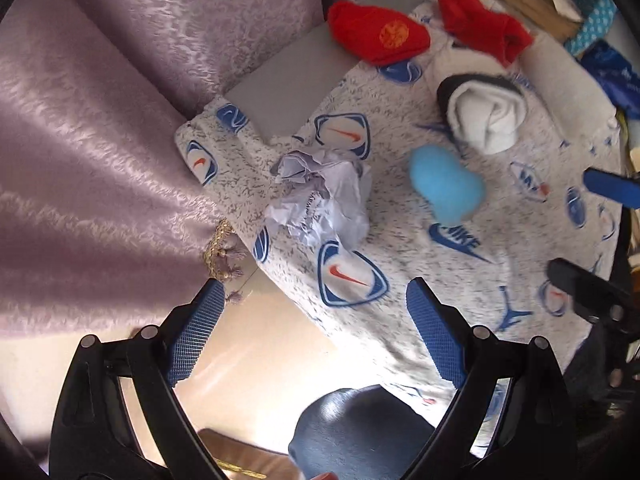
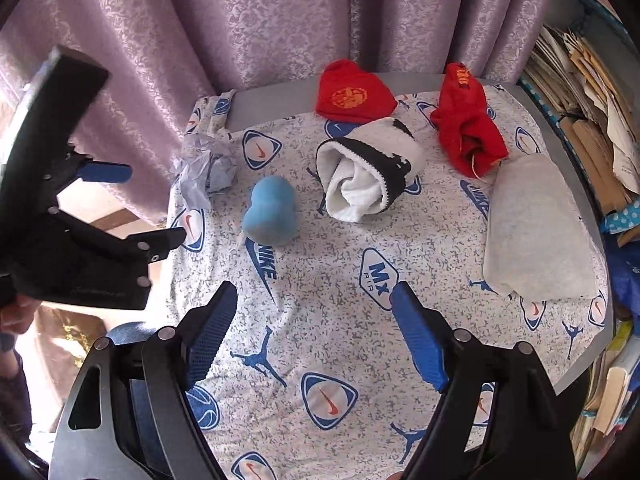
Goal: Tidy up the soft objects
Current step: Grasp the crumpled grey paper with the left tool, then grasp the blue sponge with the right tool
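Cloth [image 2: 340, 320] printed "NIKE" and "Mx AIR" lies under both spread, empty hand-held grippers: left [image 1: 316, 340], right [image 2: 316, 336].

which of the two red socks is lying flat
The left red sock, flat with its orange emblem up; the right red sock is bunched into a crumpled heap.

Left gripper [image 1: 312, 332] hangs with jaws wide and empty over the bench [image 1: 400, 304] edge; crumpled paper [image 1: 320, 200] lies beside a blue sponge [image 1: 446, 186]
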The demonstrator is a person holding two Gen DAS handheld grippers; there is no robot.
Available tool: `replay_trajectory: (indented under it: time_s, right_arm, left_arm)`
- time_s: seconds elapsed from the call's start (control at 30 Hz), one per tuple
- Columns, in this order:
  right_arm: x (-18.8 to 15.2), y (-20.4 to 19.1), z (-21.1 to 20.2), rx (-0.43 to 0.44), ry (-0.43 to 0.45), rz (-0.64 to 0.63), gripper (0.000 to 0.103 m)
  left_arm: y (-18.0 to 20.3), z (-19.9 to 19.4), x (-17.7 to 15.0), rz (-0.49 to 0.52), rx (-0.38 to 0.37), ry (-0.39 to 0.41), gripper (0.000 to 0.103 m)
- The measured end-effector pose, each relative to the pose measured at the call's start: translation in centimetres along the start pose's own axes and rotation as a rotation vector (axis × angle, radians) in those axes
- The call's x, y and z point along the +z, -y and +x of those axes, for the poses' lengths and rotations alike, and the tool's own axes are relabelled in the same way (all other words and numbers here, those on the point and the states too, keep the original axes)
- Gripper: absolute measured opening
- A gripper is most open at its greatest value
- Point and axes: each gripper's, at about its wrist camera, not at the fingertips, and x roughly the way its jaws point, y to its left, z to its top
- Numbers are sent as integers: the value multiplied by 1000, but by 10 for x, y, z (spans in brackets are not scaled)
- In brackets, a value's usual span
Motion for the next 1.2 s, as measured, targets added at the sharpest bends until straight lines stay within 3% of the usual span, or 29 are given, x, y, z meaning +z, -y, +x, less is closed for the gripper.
replay_trajectory:
  time_s: [0.4,0.43,0.57,0.6,0.67,0.97,1.07,1.2]
  right_arm:
    - [10,-17,19,13,-10,12,76]
    - [11,-18,20,15,-12,10,76]
    - [15,-23,33,20,-27,15,76]
    - [17,-24,36,24,-31,20,76]
    - [20,-26,42,31,-35,16,76]
    - [37,-31,71,35,-45,18,75]
    - [41,-34,81,52,-57,9,71]
    - [47,-42,88,-14,-22,-74,62]
  left_arm:
    - [0,39,31,89,20,7,94]
    - [0,37,32,92,16,28,89]
    - [4,32,33,118,-15,51,47]
    - [6,31,33,123,-7,57,46]
    - [8,30,32,128,27,76,44]
    - [-4,31,33,111,-28,78,44]
    - [-7,31,29,116,-32,84,44]
    - [-15,29,29,112,-49,83,44]
